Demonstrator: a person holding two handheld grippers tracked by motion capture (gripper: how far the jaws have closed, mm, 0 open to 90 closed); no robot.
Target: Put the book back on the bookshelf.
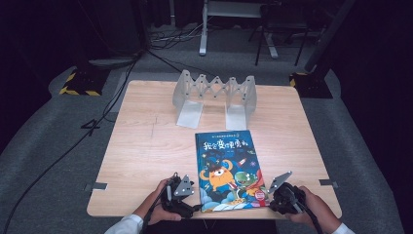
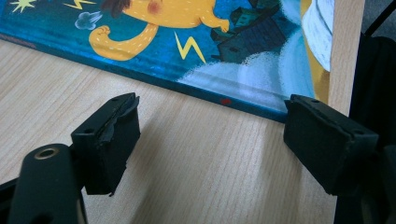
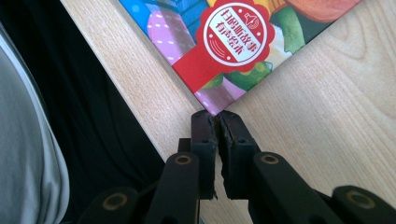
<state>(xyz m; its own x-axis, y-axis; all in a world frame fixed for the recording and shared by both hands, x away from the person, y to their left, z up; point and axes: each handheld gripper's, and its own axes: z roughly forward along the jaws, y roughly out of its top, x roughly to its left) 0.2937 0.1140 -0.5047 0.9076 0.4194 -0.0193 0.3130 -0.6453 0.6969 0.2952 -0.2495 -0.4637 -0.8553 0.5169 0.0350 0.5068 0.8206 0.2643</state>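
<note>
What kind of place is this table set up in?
Probably a lab or recording studio: a pale wooden table on grey carpet, black cables trailing over the floor, dark stands behind, and hand-held grippers working a blue picture book.

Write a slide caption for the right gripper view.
Right gripper, jaws shut, meets the book corner at the table edge.

left gripper (image 1: pixel 187 197): held low at the near edge, jaws spread wide | right gripper (image 1: pixel 272 195): held low, jaws pressed together, tips angled inward | both hands (image 1: pixel 156 207) wrapped round the grips, white sleeves showing
</note>
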